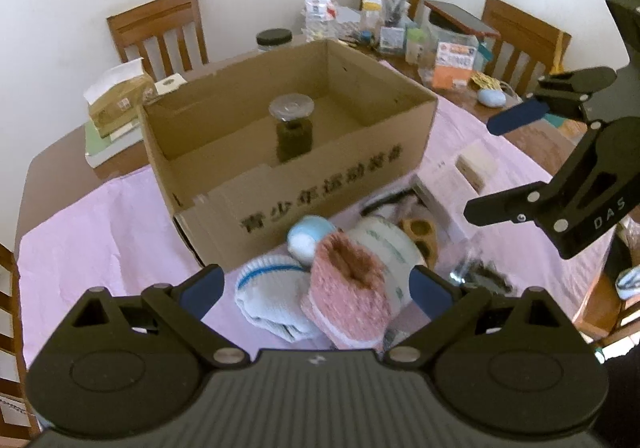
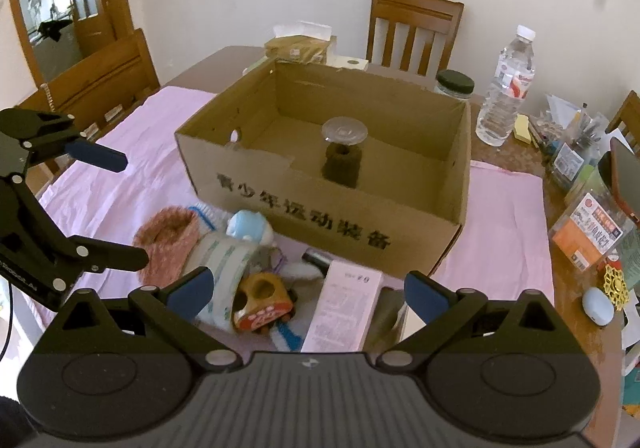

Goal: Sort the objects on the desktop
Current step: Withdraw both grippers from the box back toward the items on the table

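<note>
On the pink cloth point(image 1: 100, 232) in front of the cardboard box point(image 1: 320, 184), a heap of small things is lying, and both grippers are hanging just above it with their fingers spread wide and nothing between them. From its own camera the left gripper point(image 1: 316, 288) is tilting down over the pink knitted sock point(image 1: 348, 292), whose open cuff is facing up and toward the box, its length running back toward the camera. A white sock with a blue stripe point(image 1: 272, 296) is lying touching it on the left, and a roll of tape point(image 1: 392, 248) is sitting just behind, beside a small blue and white plush toy point(image 1: 310, 238). The right gripper point(image 2: 306, 292) is pointing down over a pink carton point(image 2: 348, 312) that is lying flat with its long axis running from the camera toward the box. Just left of the carton a wooden toy car point(image 2: 264, 304) is resting against the roll of tape. Inside the box a dark jar with a clear lid point(image 2: 342, 156) is standing upright near the front wall. Beyond the box a water bottle point(image 2: 506, 88) and a tissue pack point(image 1: 120, 96) are standing on the bare table point(image 1: 52, 160).
</note>
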